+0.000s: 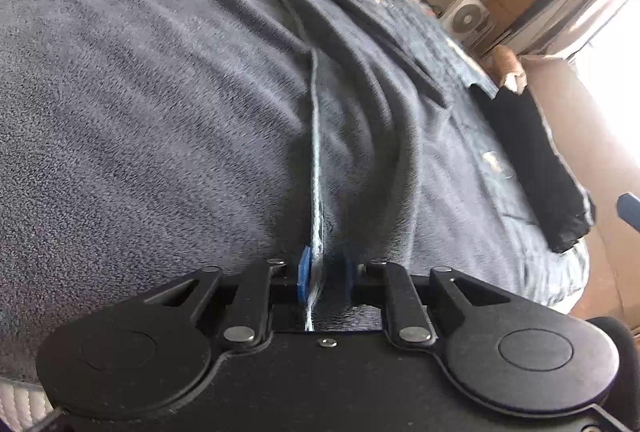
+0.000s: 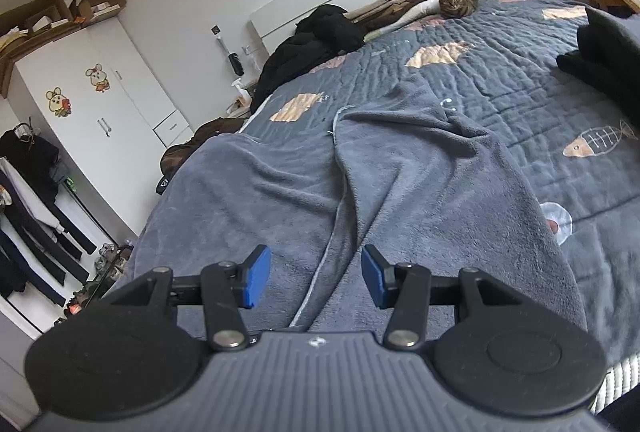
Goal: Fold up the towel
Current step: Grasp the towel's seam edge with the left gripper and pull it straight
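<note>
Towel (image 2: 400,168), grey and fleecy, lies rumpled across the near part of the bed (image 2: 520,48), one half lapped over the other so that its pale hemmed edge runs from near to far down the middle. The left gripper (image 1: 325,274) has its blue pads (image 1: 305,272) closed on that hem, with cloth bunched between them. The right gripper (image 2: 316,282) hovers over the near end of the towel with jaws spread wide, the hem passing between them untouched. A tabby cat (image 2: 458,1) lies at the far headboard.
</note>
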